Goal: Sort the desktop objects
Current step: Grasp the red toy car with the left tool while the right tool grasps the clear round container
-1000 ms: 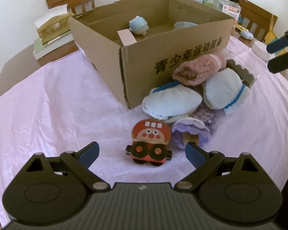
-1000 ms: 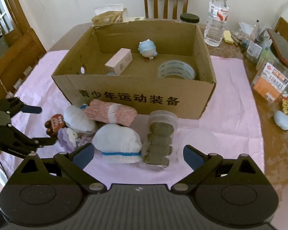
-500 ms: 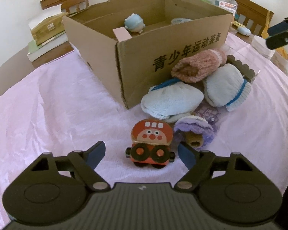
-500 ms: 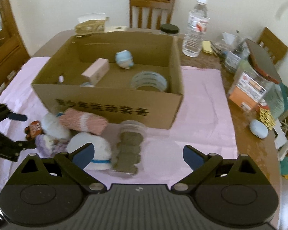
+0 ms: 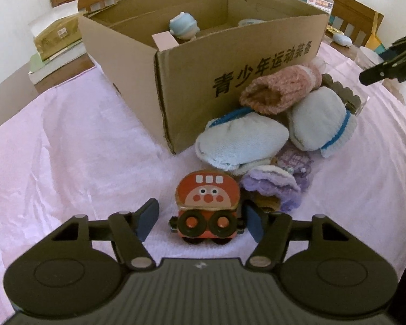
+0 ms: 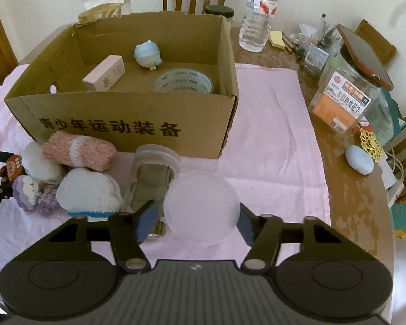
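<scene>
**Both claws closing, one on the toy train, one on the frosted lid**

Left claw [image 5: 200, 220] sits low over the pink cloth [image 5: 75, 146], its jaws either side of the little red toy train [image 5: 207, 208]. They have just been closing. The right pad looks to be at the train's side, while the left pad stands off with a strip of cloth showing between, so I count this claw as not yet clenched. The train faces me, its long axis running away toward the far side, square across the gap, so a straight pinch on its flanks is what I need.

Right claw [image 6: 193, 220] has also just been closing, around the round frosted lid [image 6: 201, 208] lying flat on the cloth. Its pads flank the rim; whether they press it I cannot tell.

Just beyond the train lie the purple knit piece [image 5: 270, 187] and a heap of rolled socks [image 5: 241, 142], touching one another. Past them stands the open cardboard box [image 5: 203, 62], where I judge both things should go. It is nearer my left claw's corner.
</scene>
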{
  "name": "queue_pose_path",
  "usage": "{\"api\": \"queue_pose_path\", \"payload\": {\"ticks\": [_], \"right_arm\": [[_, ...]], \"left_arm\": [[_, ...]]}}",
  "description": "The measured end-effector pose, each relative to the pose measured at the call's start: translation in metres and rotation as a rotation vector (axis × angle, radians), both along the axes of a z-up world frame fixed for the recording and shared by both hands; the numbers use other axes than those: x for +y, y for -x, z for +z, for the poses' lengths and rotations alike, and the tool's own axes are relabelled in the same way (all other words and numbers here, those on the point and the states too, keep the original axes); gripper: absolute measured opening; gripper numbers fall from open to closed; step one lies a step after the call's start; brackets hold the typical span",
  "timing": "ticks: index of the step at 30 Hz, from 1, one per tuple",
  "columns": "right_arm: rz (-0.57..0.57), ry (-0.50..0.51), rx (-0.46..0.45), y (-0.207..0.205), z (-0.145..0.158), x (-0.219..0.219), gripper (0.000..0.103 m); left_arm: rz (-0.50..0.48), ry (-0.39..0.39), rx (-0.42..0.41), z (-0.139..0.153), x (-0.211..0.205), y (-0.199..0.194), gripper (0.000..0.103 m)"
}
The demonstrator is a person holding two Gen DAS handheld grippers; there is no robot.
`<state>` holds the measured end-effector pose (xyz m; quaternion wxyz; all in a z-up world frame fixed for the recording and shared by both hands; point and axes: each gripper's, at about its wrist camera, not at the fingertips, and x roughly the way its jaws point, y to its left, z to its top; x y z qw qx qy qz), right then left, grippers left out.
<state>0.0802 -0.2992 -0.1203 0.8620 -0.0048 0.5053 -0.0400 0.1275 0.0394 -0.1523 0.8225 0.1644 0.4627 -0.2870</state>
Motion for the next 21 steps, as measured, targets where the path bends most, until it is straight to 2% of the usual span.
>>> {"api": "queue_pose_path", "payload": {"ticks": [3,21], "right_arm": [[-0.008,0.003,0.005,-0.002,-0.001,-0.002,0.059],[0.017,-0.003,-0.005,-0.003,0.011,-0.006,0.059]], "left_arm": [[-0.006,0.015,0.011,0.001,0.0,-0.001,0.056],[-0.009,0.021,0.018,0.014,0.0,-0.003,0.056]]}}
